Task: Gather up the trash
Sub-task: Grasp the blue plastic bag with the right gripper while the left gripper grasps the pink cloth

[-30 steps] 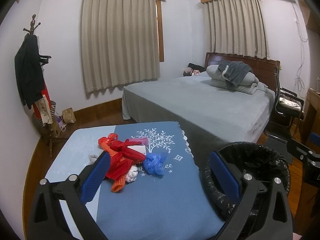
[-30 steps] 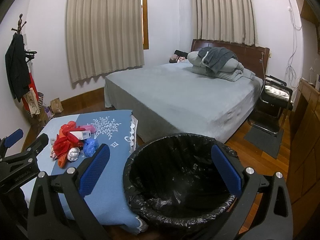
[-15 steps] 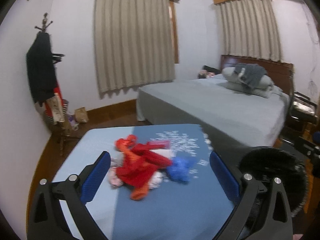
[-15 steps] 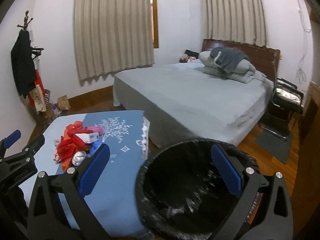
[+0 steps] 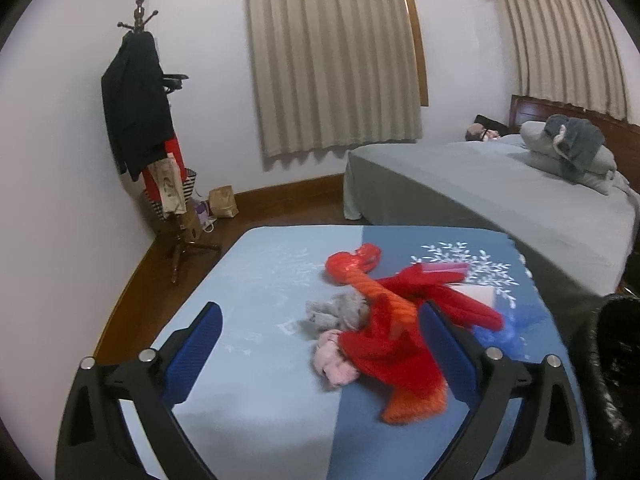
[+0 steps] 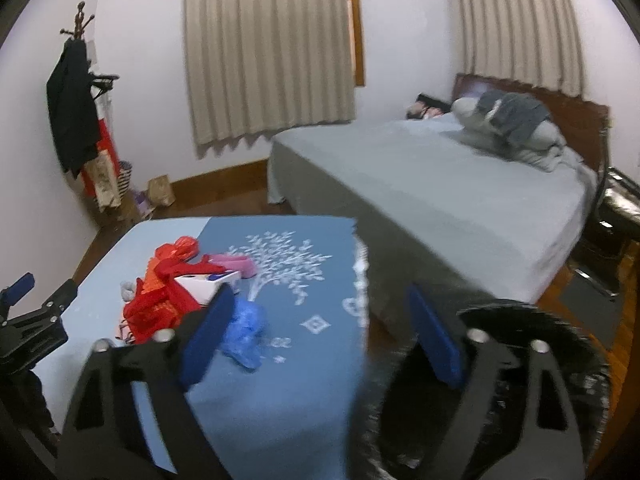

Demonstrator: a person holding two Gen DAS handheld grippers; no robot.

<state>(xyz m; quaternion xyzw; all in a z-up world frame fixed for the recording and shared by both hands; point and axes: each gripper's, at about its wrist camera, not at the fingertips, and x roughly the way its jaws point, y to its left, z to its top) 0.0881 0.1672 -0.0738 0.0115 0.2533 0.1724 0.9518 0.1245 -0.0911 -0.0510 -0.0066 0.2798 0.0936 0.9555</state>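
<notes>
A pile of trash lies on the blue-clothed table (image 5: 260, 280): a red plastic bag (image 5: 400, 344), a grey crumpled wad (image 5: 340, 314), a pinkish crumpled ball (image 5: 334, 364), a blue bag (image 5: 504, 330), a white box (image 6: 204, 286) and a pink wrapper (image 6: 236, 264). My left gripper (image 5: 320, 348) is open and empty, just in front of the pile. My right gripper (image 6: 320, 336) is open and empty over the table's right edge. The black-lined trash bin (image 6: 520, 400) stands at the table's right, below the right gripper.
A grey bed (image 6: 440, 192) with folded bedding fills the right side. A coat rack (image 5: 140, 120) with clothes and bags stands at the left wall. A chair (image 6: 616, 216) stands at the far right.
Both grippers have swung left. The left gripper has closed in on the trash pile, and the bin has slid to the right edge of both views.
</notes>
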